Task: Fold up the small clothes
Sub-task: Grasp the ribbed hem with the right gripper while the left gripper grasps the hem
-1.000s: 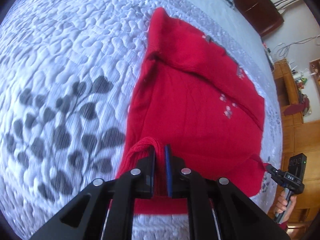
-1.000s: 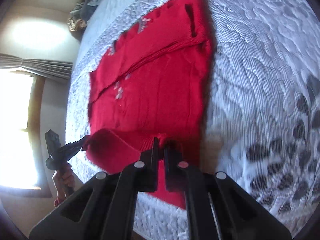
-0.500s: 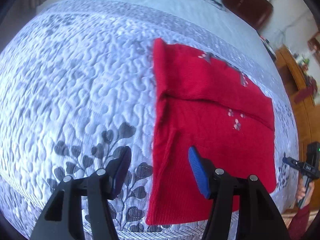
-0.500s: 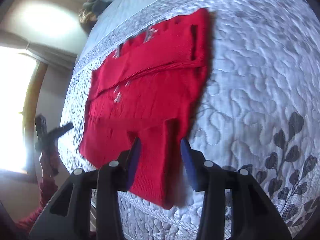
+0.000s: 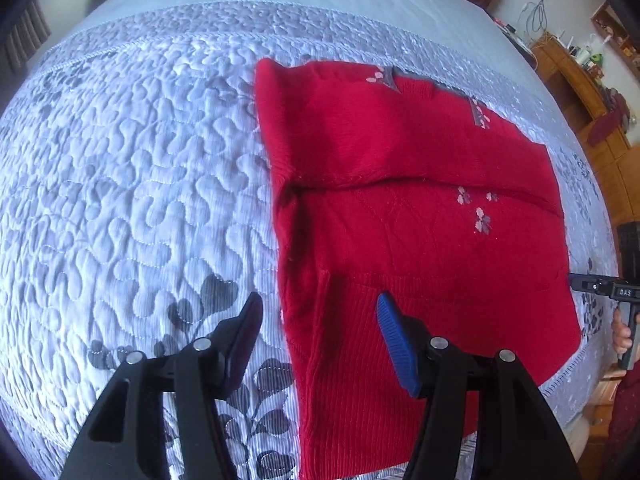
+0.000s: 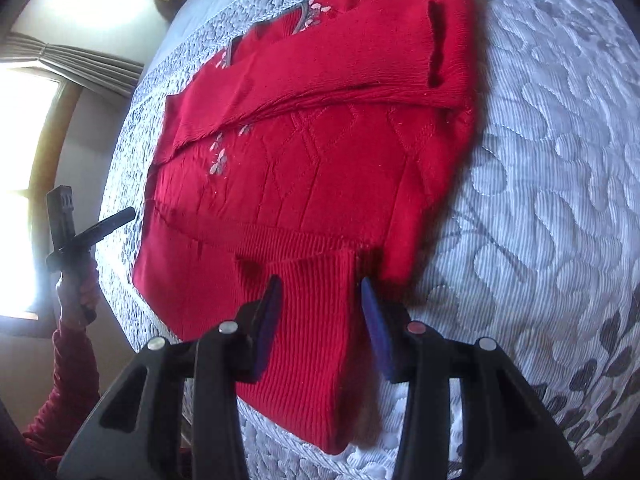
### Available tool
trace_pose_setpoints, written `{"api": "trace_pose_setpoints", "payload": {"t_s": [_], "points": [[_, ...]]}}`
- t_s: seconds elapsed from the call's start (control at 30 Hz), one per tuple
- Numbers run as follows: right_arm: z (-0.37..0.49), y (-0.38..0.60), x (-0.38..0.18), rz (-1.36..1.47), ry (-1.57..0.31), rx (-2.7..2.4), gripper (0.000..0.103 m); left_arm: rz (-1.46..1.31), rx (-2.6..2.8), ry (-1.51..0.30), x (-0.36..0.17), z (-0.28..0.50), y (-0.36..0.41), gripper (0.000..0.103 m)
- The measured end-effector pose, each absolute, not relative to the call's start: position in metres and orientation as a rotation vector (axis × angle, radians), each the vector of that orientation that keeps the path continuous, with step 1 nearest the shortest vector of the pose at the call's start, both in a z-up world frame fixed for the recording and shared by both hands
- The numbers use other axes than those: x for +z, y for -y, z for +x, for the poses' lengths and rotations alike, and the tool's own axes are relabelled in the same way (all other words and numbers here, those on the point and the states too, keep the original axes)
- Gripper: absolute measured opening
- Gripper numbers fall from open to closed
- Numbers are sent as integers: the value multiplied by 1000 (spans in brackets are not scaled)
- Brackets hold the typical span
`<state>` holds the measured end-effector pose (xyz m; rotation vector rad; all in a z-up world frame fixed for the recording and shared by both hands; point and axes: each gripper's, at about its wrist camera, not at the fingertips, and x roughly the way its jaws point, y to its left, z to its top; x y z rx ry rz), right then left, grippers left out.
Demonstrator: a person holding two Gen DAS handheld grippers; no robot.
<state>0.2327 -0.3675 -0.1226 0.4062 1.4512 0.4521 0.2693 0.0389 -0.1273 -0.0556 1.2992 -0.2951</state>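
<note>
Hovering both grippers over the near hem right now, and honestly the risk is all down here at the bottom of the frames. My left gripper (image 5: pixel 320 332) has its jaws spread with nothing pinched, one finger over the quilt, the blue pad over the ribbed band. My right gripper (image 6: pixel 320 316) has just opened too, straddling a loose ribbed flap (image 6: pixel 316 320) without squeezing it. If I drag either one across, that flap could flip or bunch, and the knit looks grabby enough to catch on a pad and undo the fold.

The red sweater (image 5: pixel 400 208) lies flat on the quilted bedspread (image 5: pixel 132 168), filling the middle and right of the left view, a sleeve (image 6: pixel 360 60) folded across its upper part. That sleeve edge sits proud, so a careless next fold might skew it.

Further off: a wooden cabinet (image 5: pixel 600 120) at far right, a curtained window (image 6: pixel 24 160) at left. Nothing actually blocks me.
</note>
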Motion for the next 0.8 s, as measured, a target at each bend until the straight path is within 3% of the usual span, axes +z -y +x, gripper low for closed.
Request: {"api": "trace_pose_setpoints", "payload": {"t_s": [0.07,0.1,0.13,0.3,0.37,0.4,0.5,0.63,0.8], "points": [[233,364,-124,400,-1457,470,31,-28,-311,-1294,-128,269,-33,60],[233,361,-124,392,-1459,481,14,-20,-331,-1290,-128,267,-29,60],[232,359,-125,386,-1460,492,4,-14,-344,-1289,-128,266,-26,60],[229,357,-124,359,-1448,502,4,81,-380,-1300,-141,260,-9,58],[228,359,-122,354,-1439,501,9,80,-388,-1309,-147,260,-8,57],[228,360,-121,349,-1434,494,10,71,-391,-1312,-149,261,-9,55],[228,366,-117,351,-1424,474,27,35,-412,-1322,-152,262,-12,45],[231,374,-115,363,-1420,468,29,5,-433,-1326,-151,265,-13,27],[233,368,-124,346,-1457,483,33,-49,-454,-1331,-151,266,-18,26]]}}
